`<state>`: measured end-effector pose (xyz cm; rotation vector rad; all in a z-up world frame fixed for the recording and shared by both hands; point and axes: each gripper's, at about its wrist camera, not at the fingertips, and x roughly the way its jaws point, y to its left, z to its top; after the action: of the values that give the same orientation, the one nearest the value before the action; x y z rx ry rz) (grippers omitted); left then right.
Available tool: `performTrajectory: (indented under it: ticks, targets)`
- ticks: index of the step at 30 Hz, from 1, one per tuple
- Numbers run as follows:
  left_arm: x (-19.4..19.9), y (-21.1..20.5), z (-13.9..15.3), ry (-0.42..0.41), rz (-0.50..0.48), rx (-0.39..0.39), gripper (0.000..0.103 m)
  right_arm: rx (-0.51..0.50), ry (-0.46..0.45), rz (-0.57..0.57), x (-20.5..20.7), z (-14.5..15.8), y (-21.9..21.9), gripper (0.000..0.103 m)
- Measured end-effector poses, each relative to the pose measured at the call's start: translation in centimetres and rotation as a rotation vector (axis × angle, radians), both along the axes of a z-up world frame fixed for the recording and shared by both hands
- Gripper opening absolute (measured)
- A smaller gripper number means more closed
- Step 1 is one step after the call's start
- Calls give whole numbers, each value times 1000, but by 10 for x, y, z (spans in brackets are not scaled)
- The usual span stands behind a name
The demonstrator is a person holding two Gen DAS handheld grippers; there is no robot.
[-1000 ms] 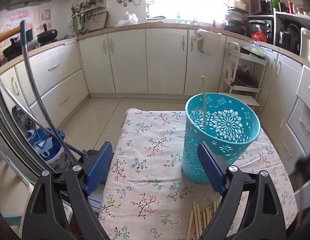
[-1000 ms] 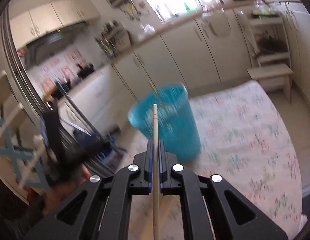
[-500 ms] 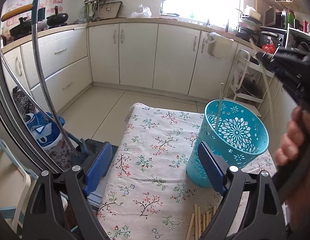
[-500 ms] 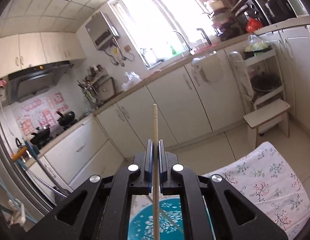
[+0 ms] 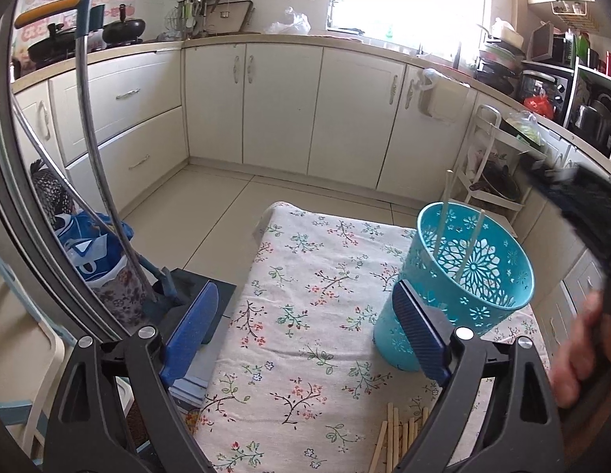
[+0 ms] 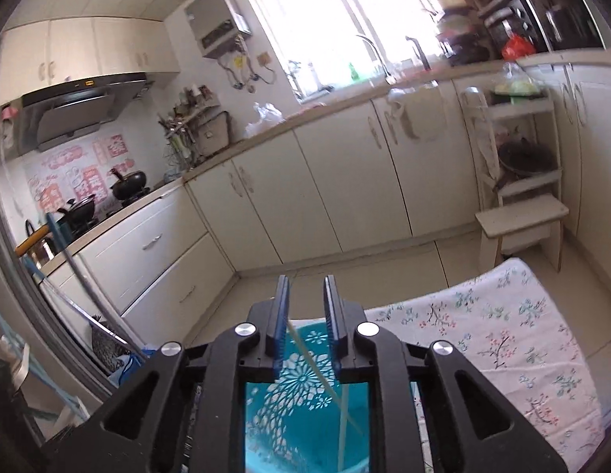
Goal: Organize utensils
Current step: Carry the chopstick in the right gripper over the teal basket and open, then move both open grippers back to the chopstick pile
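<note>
Released a moment ago, a second chopstick [image 5: 469,246] now leans inside the turquoise basket [image 5: 463,287] beside the first, the right gripper [image 6: 305,315] directly above it with jaws just parted and nothing pinched between them. Remaining wooden chopsticks [image 5: 400,433] lie flat on the floral tablecloth [image 5: 305,276], long axes running toward the basket, just under the wide-open, empty left gripper [image 5: 305,339], the nearer tool

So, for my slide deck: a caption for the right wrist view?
Right gripper, jaws just opened, above the perforated turquoise plastic basket where two pale wooden chopsticks now lean.
</note>
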<state>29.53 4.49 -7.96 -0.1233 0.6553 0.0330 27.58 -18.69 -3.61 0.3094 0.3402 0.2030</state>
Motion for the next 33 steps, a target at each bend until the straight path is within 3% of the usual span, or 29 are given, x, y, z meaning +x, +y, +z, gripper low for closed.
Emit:
performTrajectory:
  ticks: [3, 6, 9, 12, 15, 17, 24, 33]
  targets:
    - [-3, 7, 0, -12, 26, 1, 87, -48, -87, 2, -51, 20, 4, 39]
    - [-8, 14, 0, -14, 36, 4, 88, -110, -78, 14, -93, 13, 9, 41]
    - [-15, 18, -3, -4, 35, 6, 88, -177, 101, 52, -119, -39, 18, 41]
    - [-23, 20, -12, 24, 31, 7, 89, -200, 330, 80, -123, -102, 23, 23]
    - [-33, 18, -22, 57, 12, 33, 89, -203, 464, 77, -117, -144, 25, 14]
    - [-39, 14, -31, 87, -12, 58, 89, -199, 504, 78, -111, -157, 26, 13]
    - [-51, 2, -57, 173, -82, 141, 89, -196, 557, 92, -100, -177, 33, 13]
    - [-52, -22, -81, 258, -185, 217, 89, -219, 556, 111, -99, -179, 37, 13]
